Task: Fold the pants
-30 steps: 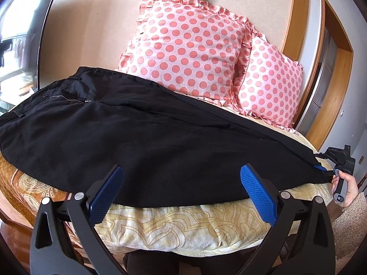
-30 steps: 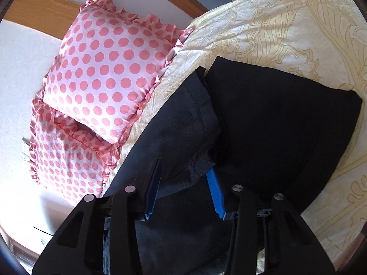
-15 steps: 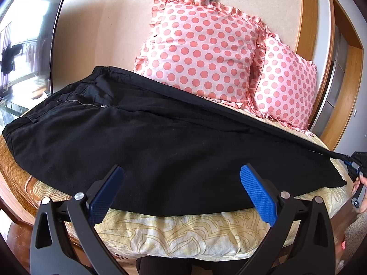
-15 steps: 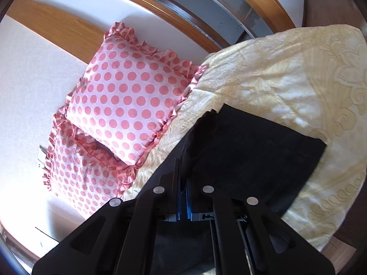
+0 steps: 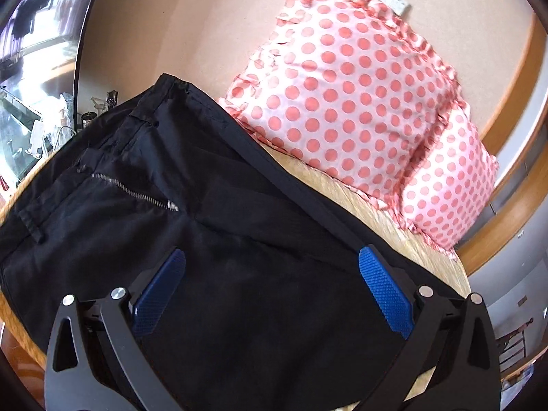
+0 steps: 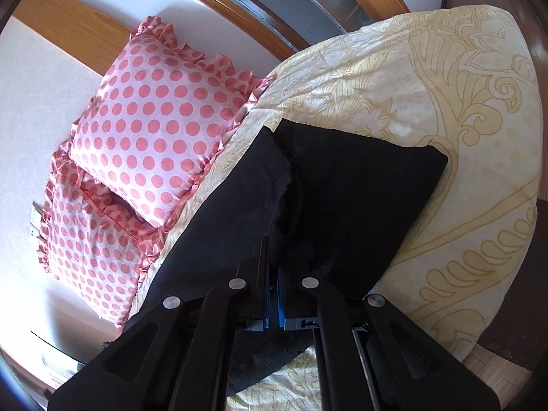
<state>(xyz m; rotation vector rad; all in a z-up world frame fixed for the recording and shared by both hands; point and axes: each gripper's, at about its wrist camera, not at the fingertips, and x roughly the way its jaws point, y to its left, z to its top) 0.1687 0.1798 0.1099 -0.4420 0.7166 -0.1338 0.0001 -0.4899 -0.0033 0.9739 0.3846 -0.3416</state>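
Black pants point(image 5: 219, 239) lie spread across the bed, waistband and open zipper point(image 5: 137, 191) at the left. My left gripper point(image 5: 270, 291) is open and empty, its blue pads wide apart just above the thigh area. In the right wrist view my right gripper point(image 6: 274, 267) is shut on the upper layer of the pants point(image 6: 239, 212) near the leg end. That layer is lifted off the lower leg point(image 6: 359, 188), which lies flat on the bed.
Two pink polka-dot pillows point(image 5: 342, 85) lean against the wall at the head of the bed. The yellow patterned bedspread point(image 6: 445, 120) extends past the leg ends. A mirror and small items point(image 5: 41, 126) stand left of the waistband. A wooden door frame point(image 5: 507, 191) stands at the right.
My right gripper closed on the upper pant-leg layer and now holds it lifted. My left gripper moved forward and left over the pants, towards the waistband, still open.
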